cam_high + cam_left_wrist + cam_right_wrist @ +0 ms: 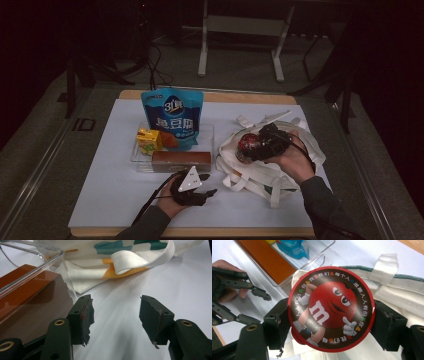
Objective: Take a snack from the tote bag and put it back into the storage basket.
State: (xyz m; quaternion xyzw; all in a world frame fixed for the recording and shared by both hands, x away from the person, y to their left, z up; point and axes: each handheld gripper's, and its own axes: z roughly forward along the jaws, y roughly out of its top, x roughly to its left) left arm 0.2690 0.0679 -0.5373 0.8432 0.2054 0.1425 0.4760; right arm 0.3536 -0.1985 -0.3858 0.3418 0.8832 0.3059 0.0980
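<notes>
In the right gripper view the two black jaws press on opposite sides of a round red candy tin (331, 308), its printed lid turned toward the camera and filling the middle of the frame; the right gripper (331, 322) is clamped on it, fairly wide because the tin is wide. Behind the tin lies the white tote bag (402, 290), spreading over the right and lower part of that frame. In the high view the tin (246, 144) sits at centre right, held over the bag (240, 172) near its opening, so the bag lies directly beneath and around the jaws; the coming move, I judge, turns on lowering the tin straight into that opening.

The left gripper (115, 315) stands about half open with nothing between its jaws, just bare white counter (175, 290). In the high view it (192, 187) rests at lower centre, just below the clear tray (134, 155), whose brown box (181, 161) lies with its long axis across the frame, nearest this hand. Further up the tray stand a yellow carton (148, 140) and a blue snack pouch (173, 119). The bag's edge reaches the upper part of the left gripper view (130, 262)
</notes>
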